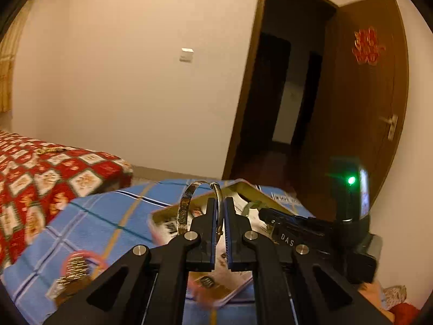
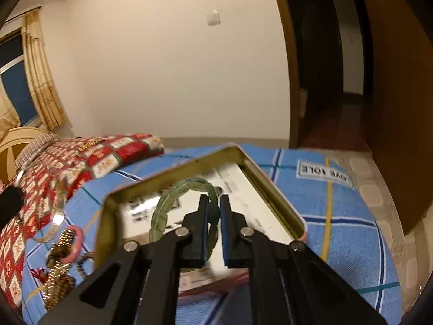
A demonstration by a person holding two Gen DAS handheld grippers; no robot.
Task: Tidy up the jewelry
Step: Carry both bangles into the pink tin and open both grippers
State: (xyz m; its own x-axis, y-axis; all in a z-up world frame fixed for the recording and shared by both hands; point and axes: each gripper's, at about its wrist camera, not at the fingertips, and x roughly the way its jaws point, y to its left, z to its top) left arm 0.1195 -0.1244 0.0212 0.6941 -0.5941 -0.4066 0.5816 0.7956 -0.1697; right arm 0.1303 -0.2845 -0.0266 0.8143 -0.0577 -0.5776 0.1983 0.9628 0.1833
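My left gripper (image 1: 221, 203) is shut on a silver bangle (image 1: 186, 205) and holds it upright above a gold-rimmed tin box (image 1: 162, 214). My right gripper (image 2: 215, 200) is shut on a green bead bracelet (image 2: 167, 203) and holds it over the same tin (image 2: 108, 203), whose bottom is lined with printed white paper. The right gripper also shows in the left wrist view (image 1: 266, 214), at the right, with the green bracelet (image 1: 250, 205) at its tip.
The tin lies on a blue checked cloth (image 2: 338, 211). A pink ring and gold chains (image 2: 65, 243) lie left of the tin. A red patterned quilt (image 1: 40, 178) covers the bed at the left. An open brown door (image 1: 373, 94) stands at the right.
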